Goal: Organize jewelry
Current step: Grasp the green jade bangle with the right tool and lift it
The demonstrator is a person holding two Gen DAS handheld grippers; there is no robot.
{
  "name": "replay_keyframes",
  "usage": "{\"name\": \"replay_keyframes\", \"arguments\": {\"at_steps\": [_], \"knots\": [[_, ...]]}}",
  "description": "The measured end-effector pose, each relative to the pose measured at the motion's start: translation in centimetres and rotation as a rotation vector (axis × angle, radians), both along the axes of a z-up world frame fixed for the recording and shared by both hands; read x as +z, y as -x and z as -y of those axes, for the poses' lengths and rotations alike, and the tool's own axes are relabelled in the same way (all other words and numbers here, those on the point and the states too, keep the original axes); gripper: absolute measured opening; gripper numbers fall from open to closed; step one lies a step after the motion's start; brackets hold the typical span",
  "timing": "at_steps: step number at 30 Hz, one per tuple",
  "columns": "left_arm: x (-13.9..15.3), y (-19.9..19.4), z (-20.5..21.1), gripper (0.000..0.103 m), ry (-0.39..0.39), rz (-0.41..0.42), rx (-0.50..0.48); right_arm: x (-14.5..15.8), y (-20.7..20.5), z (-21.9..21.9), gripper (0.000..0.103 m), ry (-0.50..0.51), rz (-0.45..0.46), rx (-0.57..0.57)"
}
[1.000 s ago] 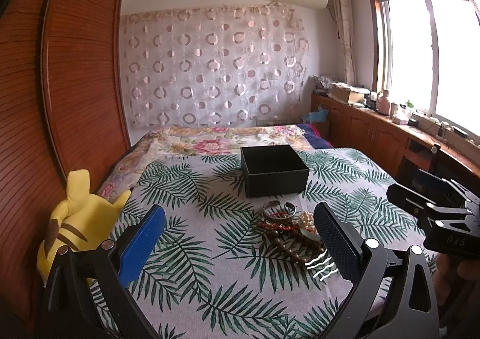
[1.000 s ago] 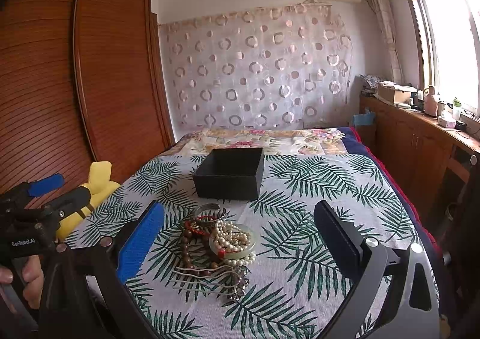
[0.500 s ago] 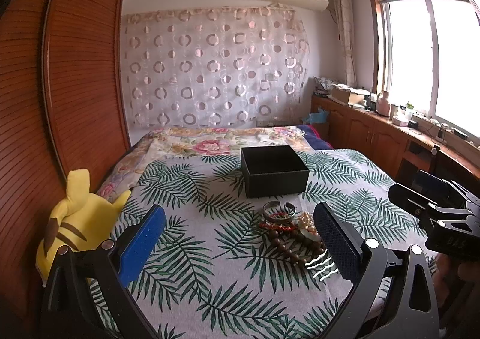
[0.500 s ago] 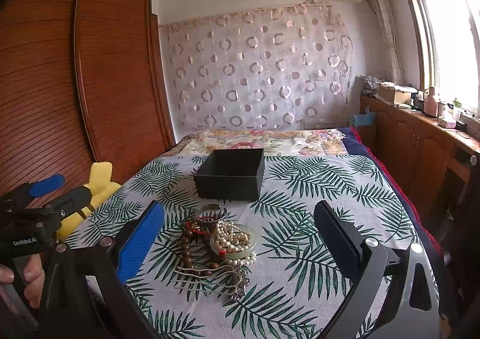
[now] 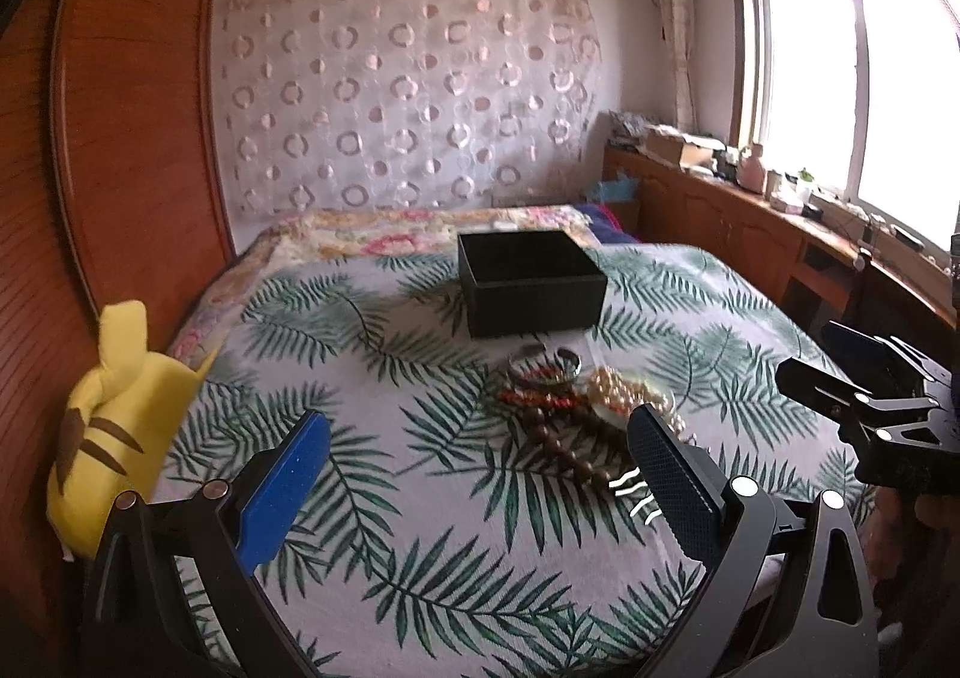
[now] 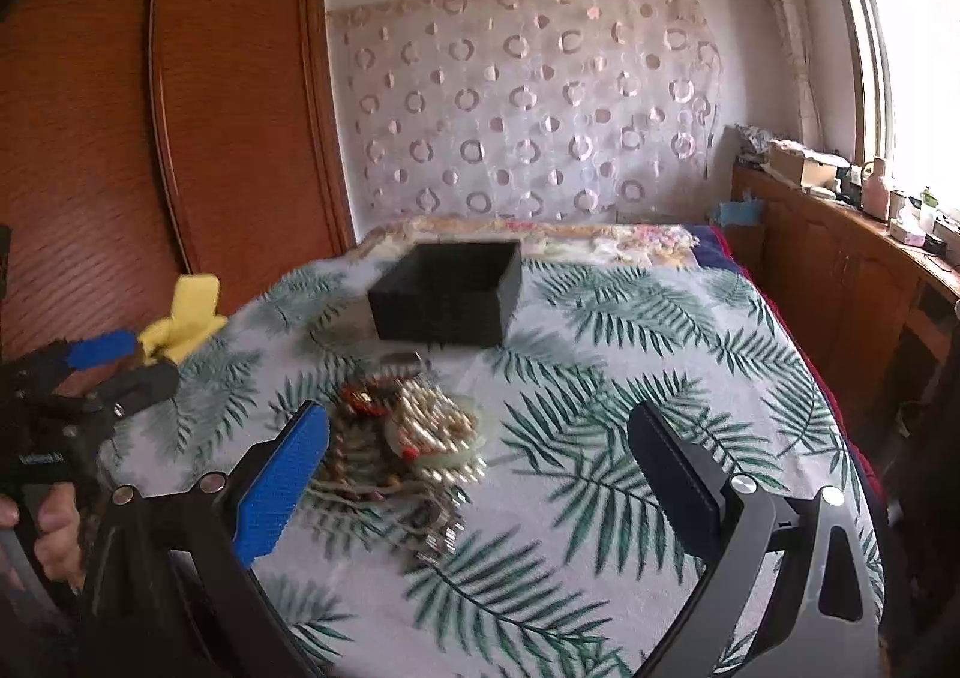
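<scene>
While nothing has yet been grasped, both tools are shown poised over the bed [image 5: 420,498], their jaws spread wide and empty. Nearest the lens, the left gripper [image 5: 480,474] is held above the leaf-print cover, with the heap of jewelry [image 5: 576,396] just beyond and partly behind its right finger. The right gripper [image 6: 480,468] is aimed more directly at that heap [image 6: 408,438], which lies just ahead of its blue left finger; motion blur obscures the individual pieces in this view. In the left view, dark wooden beads [image 5: 564,450], a red strand [image 5: 528,396], pearls [image 5: 624,390] and a metal bangle [image 5: 543,363] can be told apart, all touching or overlapping. Beyond the heap, an open black box [image 5: 528,282] stands on the cover, apparently empty. The approach step is judged to be in hand. One piece must next be singled out and pinched without dragging its tangled neighbours.
</scene>
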State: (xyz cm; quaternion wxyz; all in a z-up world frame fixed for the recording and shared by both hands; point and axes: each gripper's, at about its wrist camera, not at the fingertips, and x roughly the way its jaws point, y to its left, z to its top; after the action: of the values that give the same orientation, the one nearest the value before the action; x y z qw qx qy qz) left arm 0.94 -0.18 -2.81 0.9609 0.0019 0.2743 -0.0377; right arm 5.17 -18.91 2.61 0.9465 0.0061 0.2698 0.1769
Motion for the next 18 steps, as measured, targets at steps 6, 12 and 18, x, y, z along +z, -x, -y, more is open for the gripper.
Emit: {"name": "replay_keyframes", "arguments": {"at_steps": [6, 12, 18], "knots": [[-1.7, -1.2, 0.2, 0.096, 0.018, -0.054, -0.032, -2.7, -1.6, 0.5, 0.088, 0.028, -0.084, 0.053], [-3.5, -2.3, 0.4, 0.096, 0.036, -0.099, -0.067, -5.2, -2.6, -0.1, 0.075, 0.035, -0.167, 0.123], [-4.8, -3.1, 0.5, 0.096, 0.051, -0.138, -0.085, -5.7, -4.3, -0.9, 0.071, 0.023, -0.210, 0.182]]}}
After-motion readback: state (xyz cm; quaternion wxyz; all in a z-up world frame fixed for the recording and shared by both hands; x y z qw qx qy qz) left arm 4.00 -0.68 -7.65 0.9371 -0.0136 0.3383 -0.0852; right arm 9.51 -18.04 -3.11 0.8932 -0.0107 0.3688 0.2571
